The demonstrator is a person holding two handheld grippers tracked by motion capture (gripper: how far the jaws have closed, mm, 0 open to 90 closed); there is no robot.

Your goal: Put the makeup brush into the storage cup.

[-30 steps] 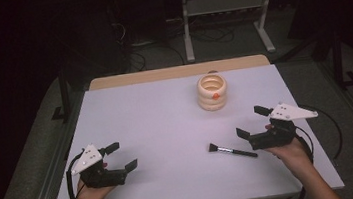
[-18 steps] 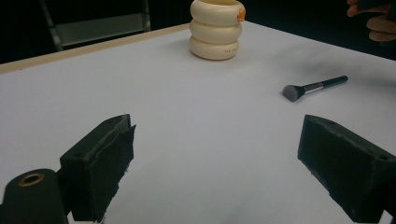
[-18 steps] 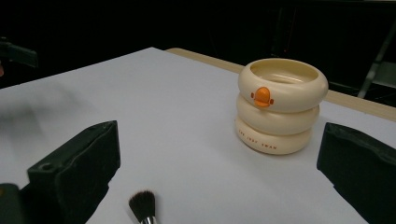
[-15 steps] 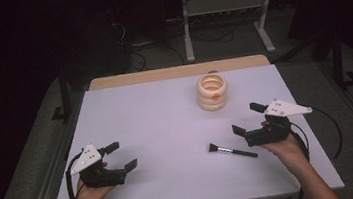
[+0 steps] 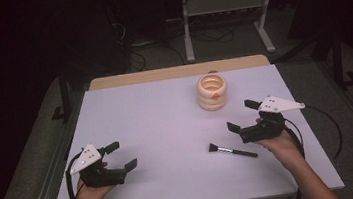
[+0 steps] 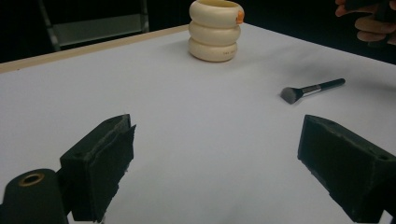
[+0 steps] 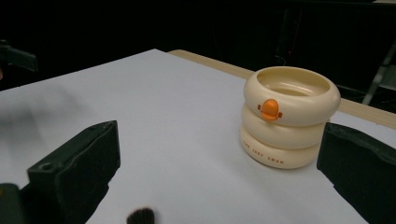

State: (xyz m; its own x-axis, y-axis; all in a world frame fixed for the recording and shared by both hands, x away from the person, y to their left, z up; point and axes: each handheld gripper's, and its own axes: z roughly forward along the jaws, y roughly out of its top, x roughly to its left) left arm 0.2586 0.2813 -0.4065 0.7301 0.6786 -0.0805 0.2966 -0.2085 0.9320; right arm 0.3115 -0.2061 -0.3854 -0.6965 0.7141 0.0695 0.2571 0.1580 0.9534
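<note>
Near the right gripper (image 5: 245,115), brush (image 5: 232,151) lies flat — bristles leftward.

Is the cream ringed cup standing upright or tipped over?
Upright. The cup stands on its base on the table, with its open mouth facing up. The right gripper view shows no brush inside it.

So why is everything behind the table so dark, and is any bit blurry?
High view: light falls on the table, while the room behind stays nearly black. Left gripper view: the brush looks sharp with a soft shadow beside it. Right gripper view: the cup is sharp, but the brush tip at the bottom edge is fuzzy.
</note>
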